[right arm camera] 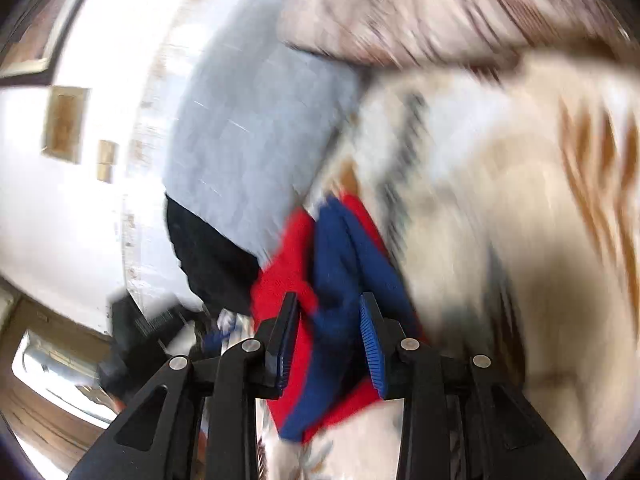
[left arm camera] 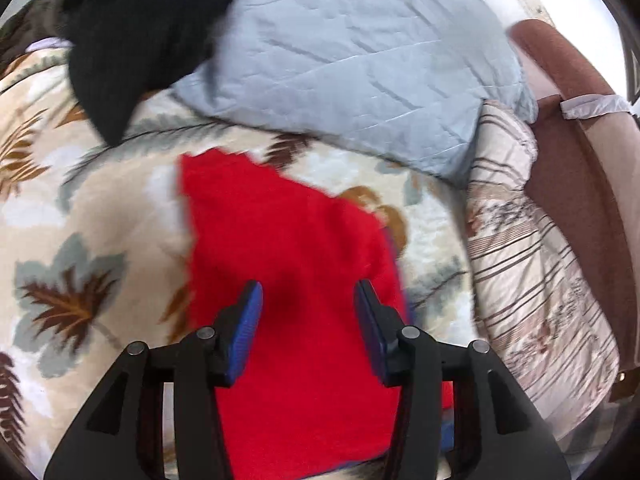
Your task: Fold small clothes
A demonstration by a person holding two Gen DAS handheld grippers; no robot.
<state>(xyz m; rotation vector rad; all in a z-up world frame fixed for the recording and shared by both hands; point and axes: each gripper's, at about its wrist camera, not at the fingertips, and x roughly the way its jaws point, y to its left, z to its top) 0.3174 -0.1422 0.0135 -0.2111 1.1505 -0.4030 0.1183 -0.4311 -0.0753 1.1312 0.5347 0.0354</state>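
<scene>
A small red garment with blue trim (left arm camera: pixel 288 240) lies flat on a leaf-patterned blanket (left arm camera: pixel 92 208). My left gripper (left arm camera: pixel 308 292) hovers over its near part, open, with nothing between the blue pads (left arm camera: pixel 248 320). In the blurred right wrist view the same garment (right arm camera: pixel 332 272) is bunched, red and blue, and runs between the fingers of my right gripper (right arm camera: pixel 328 304). The jaws stand partly apart with the cloth filling the gap; the blur hides whether they pinch it.
A grey quilted pillow (left arm camera: pixel 352 68) lies beyond the garment, with a black garment (left arm camera: pixel 136 40) at its left. A striped floral pillow (left arm camera: pixel 528 264) and a brown headboard (left arm camera: pixel 576 152) are at the right. A white wall (right arm camera: pixel 80 200) shows in the right wrist view.
</scene>
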